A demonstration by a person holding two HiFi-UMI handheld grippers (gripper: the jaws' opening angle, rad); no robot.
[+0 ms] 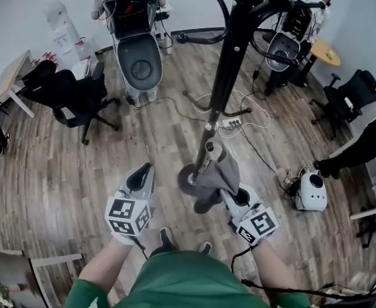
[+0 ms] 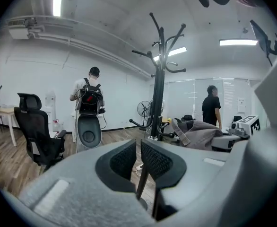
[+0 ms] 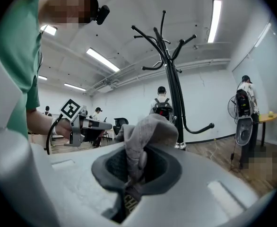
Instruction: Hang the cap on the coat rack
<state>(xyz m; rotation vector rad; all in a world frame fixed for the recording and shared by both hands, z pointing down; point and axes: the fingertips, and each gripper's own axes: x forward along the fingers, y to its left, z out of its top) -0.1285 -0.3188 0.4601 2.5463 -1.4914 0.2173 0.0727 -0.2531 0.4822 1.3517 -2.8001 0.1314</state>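
The black coat rack (image 1: 230, 63) rises from its round base (image 1: 189, 181) just ahead of my feet; its curved hooks (image 3: 164, 41) spread out high overhead. A grey cap (image 1: 221, 172) hangs bunched beside the lower pole. My right gripper (image 1: 226, 194) is shut on it, the fabric (image 3: 145, 134) pinched between the dark pads. My left gripper (image 1: 143, 171) hovers left of the base, its pads nearly together and holding nothing. From the left gripper view the pole (image 2: 158, 89) stands straight ahead and the cap (image 2: 200, 132) lies to the right.
A black office chair (image 1: 72, 95) stands at the left and a white-and-black machine (image 1: 138, 59) at the back. A power strip (image 1: 230, 124) with loose cables lies behind the rack. A small white device (image 1: 311, 192) sits on the floor at the right. People stand around the room.
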